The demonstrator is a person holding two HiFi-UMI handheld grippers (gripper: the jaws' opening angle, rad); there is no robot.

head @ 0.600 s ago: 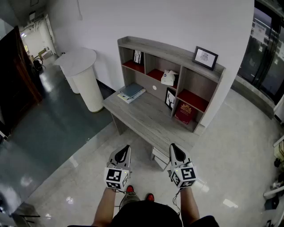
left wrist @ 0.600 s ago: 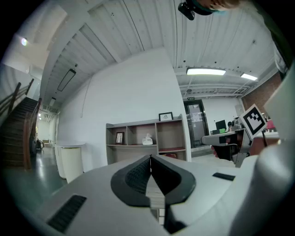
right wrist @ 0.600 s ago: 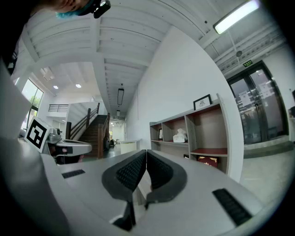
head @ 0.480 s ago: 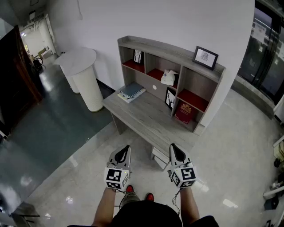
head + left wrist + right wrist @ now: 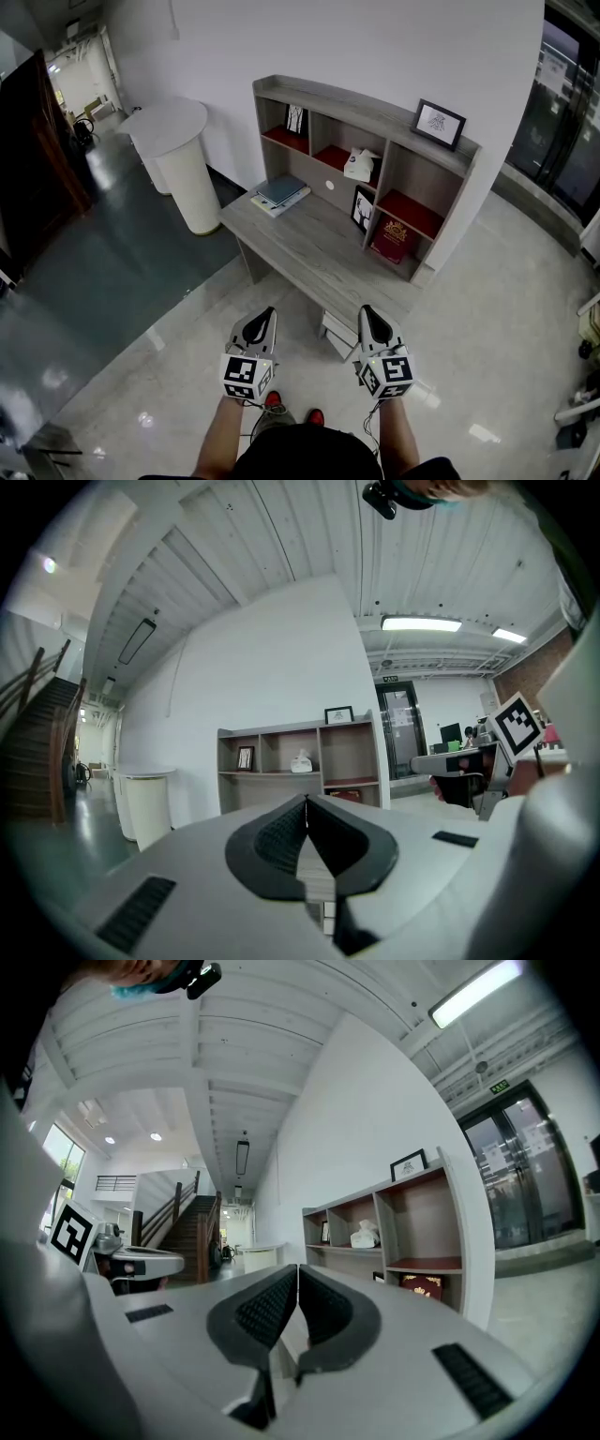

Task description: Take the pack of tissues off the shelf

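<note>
Grey wood desk [image 5: 309,248] with cubby shelf [image 5: 375,109] against white wall [image 5: 356,42]; white tissue pack [image 5: 357,165] in middle cubby. Glossy pale floor [image 5: 487,305]. Left gripper [image 5: 267,313], right gripper [image 5: 366,311]: jaws together, empty.

Two grippers are counted at the near edge: the left gripper [image 5: 269,312] and the right gripper [image 5: 366,311]. One shelf [image 5: 375,112] is seen on one desk [image 5: 309,248], and one pack of tissues [image 5: 357,165] is counted in it. Three framed pictures are found: a top picture [image 5: 439,122] at the right, a far-left picture [image 5: 294,119] and a lower picture [image 5: 360,208]. One red box [image 5: 388,240], one stack of books [image 5: 279,194] and one white round stand [image 5: 178,159] at the left are counted. Two red shoes are seen near, a left shoe [image 5: 273,400] and a right shoe [image 5: 317,416].
</note>
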